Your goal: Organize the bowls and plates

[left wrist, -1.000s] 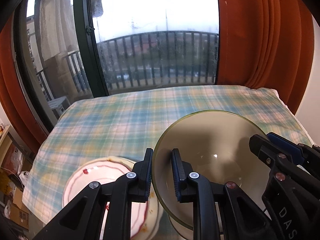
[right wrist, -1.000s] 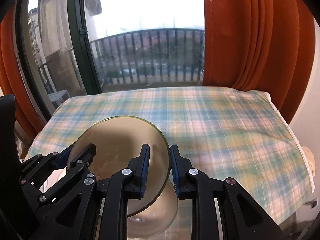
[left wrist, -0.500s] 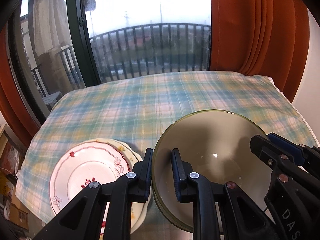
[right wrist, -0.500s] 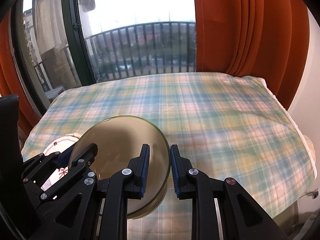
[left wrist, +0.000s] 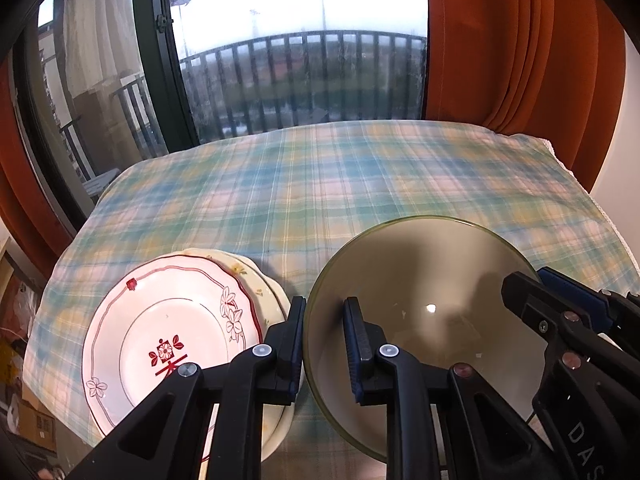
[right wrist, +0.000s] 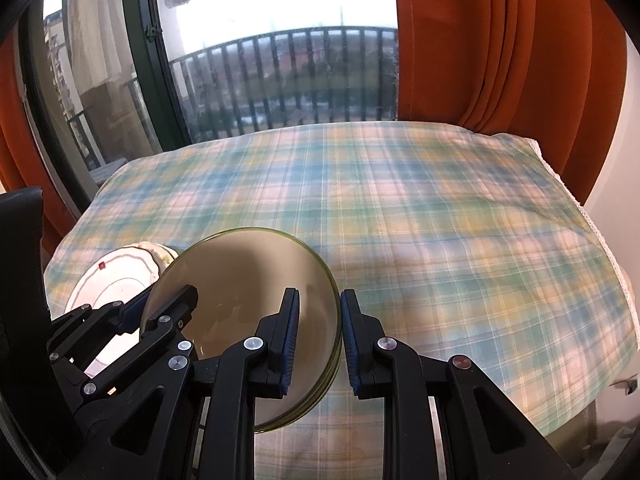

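Both tools, left tool and right tool, clamp opposite rims of the glass bowl.

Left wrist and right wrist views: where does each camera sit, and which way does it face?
Left wrist: on the left gripper, looking forward and down over the table to the window; its fingers clamp the glass bowl's left rim, plates beside; right gripper at right.
Right wrist: on the right gripper, same direction; fingers clamp the bowl's right rim; left gripper at left.
Shared: bowl, plates, table, window.
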The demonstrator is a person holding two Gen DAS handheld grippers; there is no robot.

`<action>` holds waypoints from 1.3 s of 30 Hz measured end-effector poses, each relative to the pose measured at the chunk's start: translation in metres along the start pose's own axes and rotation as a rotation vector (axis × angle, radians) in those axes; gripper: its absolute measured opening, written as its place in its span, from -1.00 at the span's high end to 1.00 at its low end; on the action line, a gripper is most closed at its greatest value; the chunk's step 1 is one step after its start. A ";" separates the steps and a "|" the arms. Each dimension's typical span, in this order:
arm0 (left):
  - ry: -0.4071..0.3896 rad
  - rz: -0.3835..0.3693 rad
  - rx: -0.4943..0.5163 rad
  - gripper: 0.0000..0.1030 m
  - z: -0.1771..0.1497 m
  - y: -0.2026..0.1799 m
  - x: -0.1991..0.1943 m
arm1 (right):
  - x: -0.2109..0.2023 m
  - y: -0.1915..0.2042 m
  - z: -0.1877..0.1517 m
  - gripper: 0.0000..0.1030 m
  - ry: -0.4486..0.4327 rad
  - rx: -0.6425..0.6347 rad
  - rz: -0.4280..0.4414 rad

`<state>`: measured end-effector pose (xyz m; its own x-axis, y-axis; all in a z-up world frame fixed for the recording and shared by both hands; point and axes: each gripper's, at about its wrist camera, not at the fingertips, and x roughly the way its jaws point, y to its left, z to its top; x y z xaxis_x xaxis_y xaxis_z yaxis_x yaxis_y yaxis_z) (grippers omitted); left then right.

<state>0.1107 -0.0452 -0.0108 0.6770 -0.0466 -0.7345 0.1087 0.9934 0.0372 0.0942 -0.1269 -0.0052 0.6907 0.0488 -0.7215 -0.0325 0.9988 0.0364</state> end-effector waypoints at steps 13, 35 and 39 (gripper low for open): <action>-0.065 0.010 0.007 0.66 -0.010 -0.001 -0.002 | -0.004 0.004 -0.009 0.53 -0.058 -0.023 -0.035; -0.037 -0.158 -0.097 -0.66 -0.026 0.022 -0.005 | -0.006 0.008 -0.018 -0.59 -0.084 -0.016 0.011; -0.007 -0.203 -0.136 -0.67 -0.026 0.026 -0.002 | -0.004 0.009 -0.016 -0.59 -0.072 -0.022 0.019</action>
<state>0.0932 -0.0167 -0.0264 0.6567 -0.2469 -0.7126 0.1444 0.9686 -0.2025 0.0793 -0.1178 -0.0130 0.7402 0.0678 -0.6689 -0.0611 0.9976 0.0336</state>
